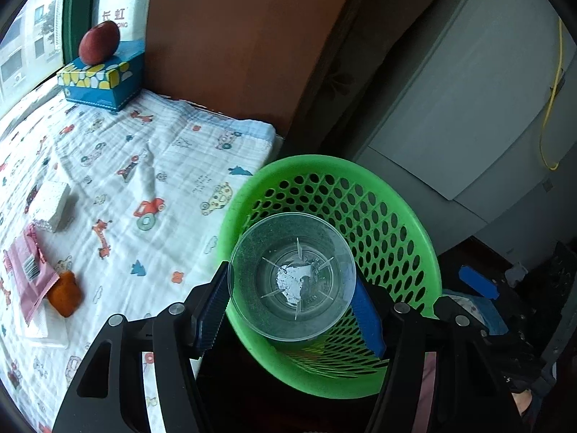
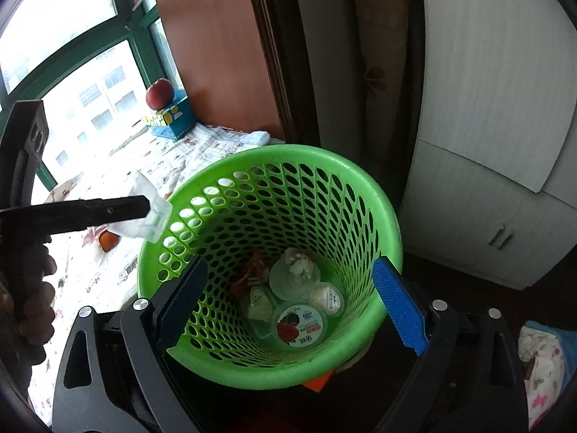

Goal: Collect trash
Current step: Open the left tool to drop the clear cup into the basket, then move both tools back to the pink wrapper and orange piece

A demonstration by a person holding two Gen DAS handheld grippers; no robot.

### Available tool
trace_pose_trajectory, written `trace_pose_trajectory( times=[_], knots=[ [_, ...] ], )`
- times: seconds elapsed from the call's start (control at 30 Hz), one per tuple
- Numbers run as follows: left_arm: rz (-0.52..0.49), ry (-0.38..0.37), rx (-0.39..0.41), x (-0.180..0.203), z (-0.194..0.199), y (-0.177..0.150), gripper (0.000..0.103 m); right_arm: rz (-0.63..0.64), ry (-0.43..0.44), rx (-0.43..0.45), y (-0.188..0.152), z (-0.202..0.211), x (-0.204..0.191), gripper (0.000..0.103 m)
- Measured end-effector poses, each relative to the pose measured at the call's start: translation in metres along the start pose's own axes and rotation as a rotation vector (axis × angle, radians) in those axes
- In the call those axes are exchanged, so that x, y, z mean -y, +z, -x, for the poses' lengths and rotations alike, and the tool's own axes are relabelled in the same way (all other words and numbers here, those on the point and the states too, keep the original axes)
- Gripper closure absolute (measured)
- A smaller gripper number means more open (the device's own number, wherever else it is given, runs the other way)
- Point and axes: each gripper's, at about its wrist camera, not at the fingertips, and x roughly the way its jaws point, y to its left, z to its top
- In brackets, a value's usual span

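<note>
One clear plastic cup (image 1: 293, 277) sits clamped between the left jaws, pads pressing its rim on both sides, mouth toward the camera, a white crumb stuck in its base. It hangs at the near rim of the green basket (image 1: 404, 209), not yet squarely over the opening; the right wrist view shows the cup (image 2: 153, 216) just outside the basket's left rim.

To do the drop well, I judge the left gripper (image 1: 293, 299) should carry the cup further in over the basket's middle before letting go, so that it cannot glance off the rim onto the bed (image 1: 173, 137). A gentle, full release suits such a light, thin-walled cup; squeezing harder would only crumple it.

The right gripper (image 2: 292, 303) hovers above the basket with jaws wide apart and nothing between them. Several cups and a wrapper already lie at the bottom.

On the bed, a pink wrapper (image 1: 27, 278) and an orange lump (image 1: 65, 297) look like the next pickings.
</note>
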Motion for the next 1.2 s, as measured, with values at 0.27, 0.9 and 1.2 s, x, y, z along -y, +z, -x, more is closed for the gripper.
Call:
trace_pose_trajectory(
  times=[0.27, 0.9, 1.2],
  knots=[
    [-0.004, -0.014, 0.009, 0.002, 0.006, -0.005, 0.028, 0.012, 0.013, 0.006, 0.001, 0.002, -0.007, 0.011],
    [0.149, 0.204, 0.110, -0.101, 0.076, -0.024, 0.026, 0.108, 0.137, 0.002, 0.020, -0.017, -0.081, 0.011],
    [0.363, 0.337, 0.093, -0.196, 0.088, -0.022, 0.018, 0.150, 0.209, -0.017, 0.027, -0.033, -0.121, 0.011]
  ],
)
